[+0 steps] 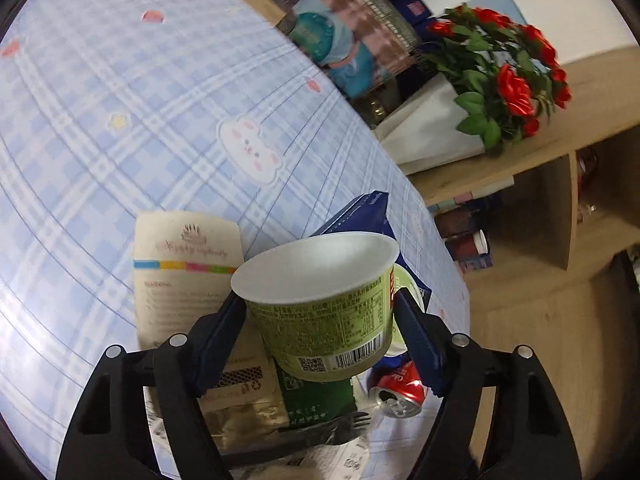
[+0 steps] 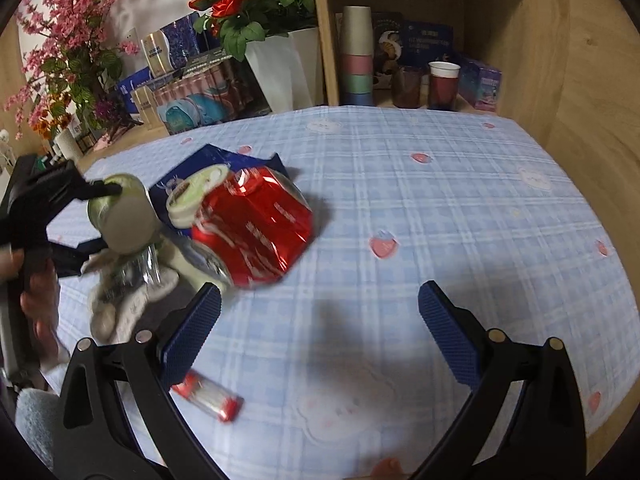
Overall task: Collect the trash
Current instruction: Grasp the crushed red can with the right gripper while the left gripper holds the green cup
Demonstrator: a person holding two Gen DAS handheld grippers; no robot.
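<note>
My left gripper [image 1: 320, 312] is shut on a green paper cup [image 1: 324, 312], held tilted above a pile of trash on the blue checked tablecloth [image 1: 120, 120]. Below it lie a beige paper packet [image 1: 184, 264], a green wrapper [image 1: 320, 400], a black plastic fork [image 1: 344, 426], a dark blue packet [image 1: 360, 216] and a crushed red cola can [image 1: 400, 394]. In the right wrist view the left gripper [image 2: 72, 220] holds the cup [image 2: 124, 216] at the left. My right gripper [image 2: 320, 328] is open and empty, just right of the red can [image 2: 256, 228]. A small red and clear wrapper [image 2: 208, 396] lies under its left finger.
A white vase of red roses [image 1: 500, 80] [image 2: 256, 4], boxes [image 2: 192, 92] and pink flowers [image 2: 68, 40] stand behind the table. A wooden shelf [image 2: 520, 40] holds stacked cups [image 2: 356, 56] and red cups [image 2: 442, 84]. A white crumpled tissue [image 2: 120, 304] lies at the table's left.
</note>
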